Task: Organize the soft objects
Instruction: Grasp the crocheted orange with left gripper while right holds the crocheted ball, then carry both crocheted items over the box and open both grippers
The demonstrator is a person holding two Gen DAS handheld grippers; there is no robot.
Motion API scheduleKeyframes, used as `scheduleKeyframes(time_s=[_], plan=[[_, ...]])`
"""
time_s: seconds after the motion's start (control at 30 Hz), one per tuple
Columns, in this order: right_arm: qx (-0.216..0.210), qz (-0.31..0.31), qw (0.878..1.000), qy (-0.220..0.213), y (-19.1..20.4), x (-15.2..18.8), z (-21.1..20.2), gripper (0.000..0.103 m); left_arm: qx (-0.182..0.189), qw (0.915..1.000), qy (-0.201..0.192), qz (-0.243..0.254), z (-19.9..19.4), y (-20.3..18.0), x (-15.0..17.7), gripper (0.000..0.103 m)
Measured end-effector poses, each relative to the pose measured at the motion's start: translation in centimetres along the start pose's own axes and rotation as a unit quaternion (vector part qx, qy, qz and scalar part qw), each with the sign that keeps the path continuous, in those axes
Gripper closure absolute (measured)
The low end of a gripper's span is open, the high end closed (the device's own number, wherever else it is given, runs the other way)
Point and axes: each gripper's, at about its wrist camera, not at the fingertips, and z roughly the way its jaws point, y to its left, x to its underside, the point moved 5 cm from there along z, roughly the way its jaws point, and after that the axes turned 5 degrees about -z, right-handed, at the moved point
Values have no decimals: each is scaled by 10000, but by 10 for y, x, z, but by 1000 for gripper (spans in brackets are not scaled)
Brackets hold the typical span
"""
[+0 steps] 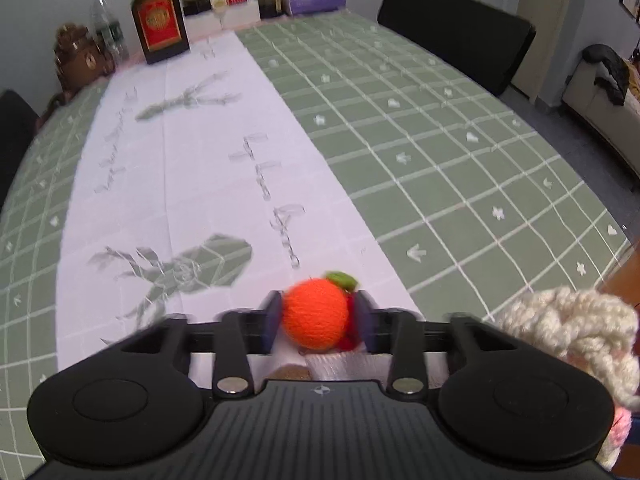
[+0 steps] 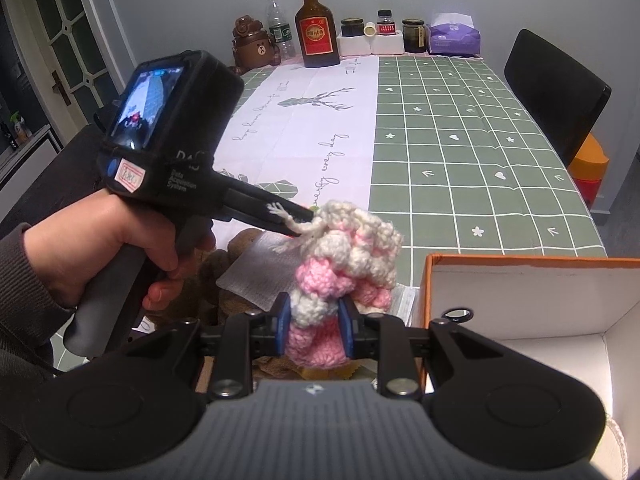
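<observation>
both things are yarn, so light, squashy, grippy w/ no slip risk; they'll give under the pads rather than break. best taken across the fat middle, not by loose strands, which would prob just stretch or snag.

left hand-held gripper (image 1: pixel 316 322) is closed on the orange yarn ball (image 1: pixel 314 314): the pads press its two sides and it bulges a bit between them. it's got a green leaf (image 1: pixel 342 279) on the far top side and something red tucked behind on the right, can't tell what. it's held over the white runner strip of the counter (image 1: pixel 440 140), near the closest edge.

right hand-held gripper (image 2: pixel 315 330) is clamped on the lower pink part of the pink and cream crochet piece (image 2: pixel 346 260); the rest stands up and flops forward beyond the fingertips. a frayed cream tail (image 2: pixel 286 220) lies against the left tool's fingers, so the two loads sit just beside each other, maybe touching.

white box w/ orange rim (image 2: pixel 520 258) stands open, just right of the crochet piece, likely the drop spot. brown plush stuff (image 2: pixel 240 244) lies below, partly hidden.
</observation>
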Motion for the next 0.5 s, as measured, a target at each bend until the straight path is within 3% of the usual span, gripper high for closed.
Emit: scheduleKeyframes(time_s=[0.5], plan=[[-12,-237,9981,-562,11,-12,-46,79,-107,9963,-842,166,-89,-6,-7,66]])
